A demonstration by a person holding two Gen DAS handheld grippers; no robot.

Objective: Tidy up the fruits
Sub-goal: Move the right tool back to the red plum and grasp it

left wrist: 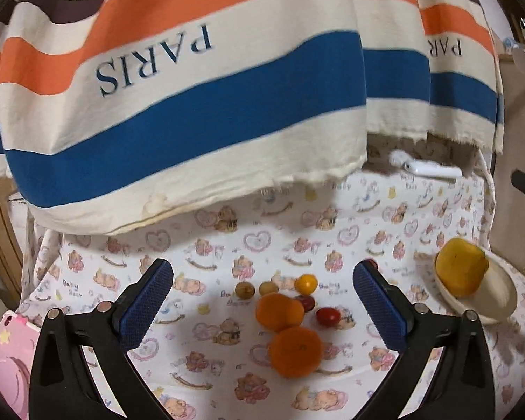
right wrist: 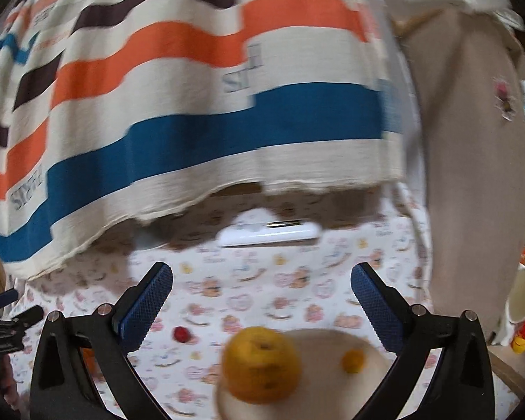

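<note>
Blurred yellow fruit (right wrist: 260, 364) hiding plate (right wrist: 325, 350) edge

Left gripper (left wrist: 262, 301): jaws wide apart, nothing between the pads. Two oranges (left wrist: 295, 351) lie touching on the bear-print surface (left wrist: 199, 332), the nearer one largest. Just beyond the oranges: small tomatoes (left wrist: 328, 316) (red, yellow and olive, loosely grouped). Right of the oranges, well apart, a cream bowl (left wrist: 497, 297) holds a yellow fruit (left wrist: 461, 267). A striped cloth (left wrist: 178, 105) hangs behind.
</note>
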